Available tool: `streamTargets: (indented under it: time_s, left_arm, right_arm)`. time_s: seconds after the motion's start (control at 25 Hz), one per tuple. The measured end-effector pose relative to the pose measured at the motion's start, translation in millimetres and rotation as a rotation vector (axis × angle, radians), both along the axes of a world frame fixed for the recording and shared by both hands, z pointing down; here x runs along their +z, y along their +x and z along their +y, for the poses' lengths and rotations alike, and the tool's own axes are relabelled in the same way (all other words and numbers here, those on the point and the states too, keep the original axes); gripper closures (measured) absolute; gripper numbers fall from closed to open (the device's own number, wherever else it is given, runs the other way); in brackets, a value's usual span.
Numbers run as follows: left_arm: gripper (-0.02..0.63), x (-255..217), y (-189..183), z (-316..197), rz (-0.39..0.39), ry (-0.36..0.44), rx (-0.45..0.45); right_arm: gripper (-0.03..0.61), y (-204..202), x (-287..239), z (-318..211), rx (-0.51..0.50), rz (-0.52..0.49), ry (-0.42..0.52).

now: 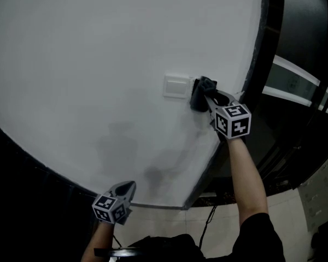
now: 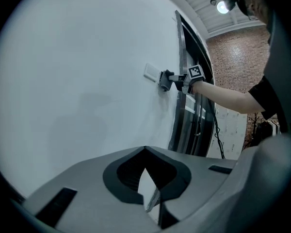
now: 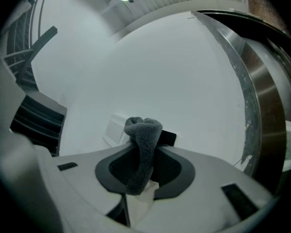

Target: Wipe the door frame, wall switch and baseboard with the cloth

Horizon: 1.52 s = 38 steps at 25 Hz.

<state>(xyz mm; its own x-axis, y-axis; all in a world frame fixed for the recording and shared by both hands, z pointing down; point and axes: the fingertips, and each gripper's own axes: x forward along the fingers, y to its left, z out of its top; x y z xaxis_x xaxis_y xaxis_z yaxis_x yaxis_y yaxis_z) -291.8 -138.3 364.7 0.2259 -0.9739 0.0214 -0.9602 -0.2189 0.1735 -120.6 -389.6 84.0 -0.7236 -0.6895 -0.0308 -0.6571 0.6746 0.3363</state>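
Your right claw (image 1: 205, 94) is clenched on the grey cloth (image 3: 143, 147). The cloth's bunched end sits against the white wall (image 1: 98, 64) just beside the right edge of the wall switch (image 1: 177, 87), between the switch and the dark door frame (image 1: 258, 48). Your left claw (image 1: 129, 188) hangs low near the foot of the wall, its jaws closed together on nothing.

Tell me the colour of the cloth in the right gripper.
Dark grey; the cloth shows best in the right gripper view.
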Motion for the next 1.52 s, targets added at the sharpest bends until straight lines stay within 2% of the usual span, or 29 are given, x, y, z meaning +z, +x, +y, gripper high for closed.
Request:
streamTargets:
  time_s: [0.44,0.84,0.92,1.04,1.24,1.4,1.52]
  left_arm:
    - [0.612,-0.9,11.5,-6.6,-0.007,0.002,0.028]
    - [0.612,-0.8,7.1,-3.7,-0.016,-0.008,0.026]
    - [0.612,-0.6,8.2,-1.3,-0.015,-0.01,0.03]
    - [0.612,2.8,4.8,2.0,-0.02,-0.015,0.03]
    - [0.612,-2.3,-2.5,3.9,-0.013,0.002,0.016]
    - [0.612,-5.1,-11.1,10.4,0.001,0.014,-0.02]
    - [0.612,-7.4,-22.2,19.6,0.01,0.027,-0.055]
  right_arm:
    - [0.491,33.7,1.9,-10.4,0.061,-0.008,0.003]
    - [0.491,47.6,3.7,-14.9,0.162,-0.003,0.039]
    - [0.492,46.9,2.5,-4.1,0.157,-0.003,0.048]
    - [0.494,18.1,-4.8,37.9,0.054,0.035,0.104]
    - [0.493,-68.1,-9.5,90.4,-0.148,0.132,0.187]
    - [0.492,-122.3,-4.6,96.3,-0.246,0.128,0.151]
    - [0.492,-145.2,-0.7,86.0,-0.251,0.122,0.124]
